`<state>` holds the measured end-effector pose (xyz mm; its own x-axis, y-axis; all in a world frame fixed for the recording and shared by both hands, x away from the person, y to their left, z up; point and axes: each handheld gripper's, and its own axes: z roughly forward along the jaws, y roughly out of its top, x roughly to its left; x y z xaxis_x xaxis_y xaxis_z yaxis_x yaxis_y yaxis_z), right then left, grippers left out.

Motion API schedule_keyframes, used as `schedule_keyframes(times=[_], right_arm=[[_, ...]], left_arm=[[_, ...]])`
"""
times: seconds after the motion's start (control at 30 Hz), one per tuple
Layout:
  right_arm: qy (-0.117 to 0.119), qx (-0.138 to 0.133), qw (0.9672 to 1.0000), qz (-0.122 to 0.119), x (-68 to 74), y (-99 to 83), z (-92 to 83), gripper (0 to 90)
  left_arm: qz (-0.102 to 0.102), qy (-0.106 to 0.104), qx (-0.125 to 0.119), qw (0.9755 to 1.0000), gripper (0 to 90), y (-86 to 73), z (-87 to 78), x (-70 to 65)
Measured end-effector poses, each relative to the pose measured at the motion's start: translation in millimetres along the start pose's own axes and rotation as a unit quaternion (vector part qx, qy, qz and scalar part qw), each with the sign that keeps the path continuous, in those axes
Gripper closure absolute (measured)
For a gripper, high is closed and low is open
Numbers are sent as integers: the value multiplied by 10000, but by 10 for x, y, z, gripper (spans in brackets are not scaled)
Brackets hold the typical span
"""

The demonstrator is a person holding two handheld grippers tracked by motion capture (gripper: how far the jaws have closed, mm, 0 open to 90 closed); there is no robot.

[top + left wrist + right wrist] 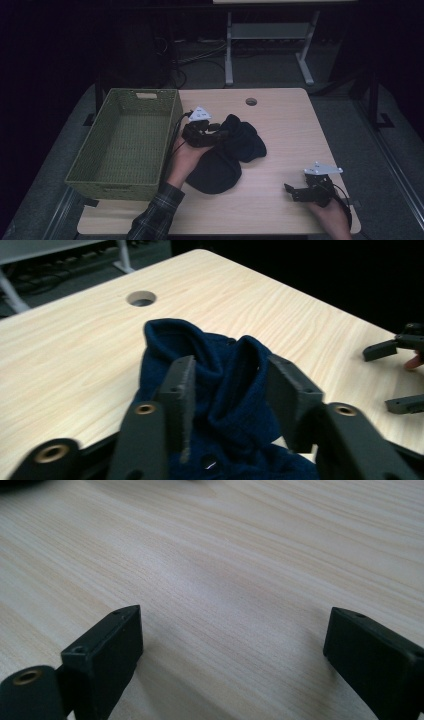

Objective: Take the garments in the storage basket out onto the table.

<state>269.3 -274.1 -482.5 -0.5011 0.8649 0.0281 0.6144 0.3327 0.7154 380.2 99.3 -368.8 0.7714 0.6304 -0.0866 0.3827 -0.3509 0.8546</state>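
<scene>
Left gripper view: fingers [180,390] half-spread around dark blue cloth [225,390].

The high view looked down from six o'clock over the whole bench [280,115]; both gripper views skimmed it closely, sharing its pale woodgrain.

The left gripper [220,134] is held in the person's left hand [187,152], whose plaid-sleeved forearm comes up from the bench's near edge beside the green woven basket [125,145]. Its jaws point away from the basket and stand partly apart, with a fold of dark blue cloth [225,390] between them; whether the pads press on it cannot be told. The right gripper [291,192], well apart from the basket near the bench's near right corner, is held low in the right hand [327,210], its jaws spread wide and pointing toward the basket.
</scene>
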Motion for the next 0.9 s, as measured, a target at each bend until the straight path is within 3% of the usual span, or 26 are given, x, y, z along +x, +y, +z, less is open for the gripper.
schedule_keyframes(times=[0.07, 0.2, 0.63, 0.9], right_arm=[[-1, 0, 10000, 1, 0, 0, 0, 85], [-1, 0, 10000, -1, 0, 0, 0, 85], [12, 0, 10000, -2, 1, 0, -1, 86], [6, 4, 10000, -5, 2, 0, 0, 86]], left_arm=[[47, 30, 48, 10000, 684, -17, -55, 0], [99, -115, 192, 9997, 884, -89, -89, -47], [180, -344, 770, 9963, 898, -507, -69, -241], [101, -507, 1287, 9903, 898, -821, -4, -315]])
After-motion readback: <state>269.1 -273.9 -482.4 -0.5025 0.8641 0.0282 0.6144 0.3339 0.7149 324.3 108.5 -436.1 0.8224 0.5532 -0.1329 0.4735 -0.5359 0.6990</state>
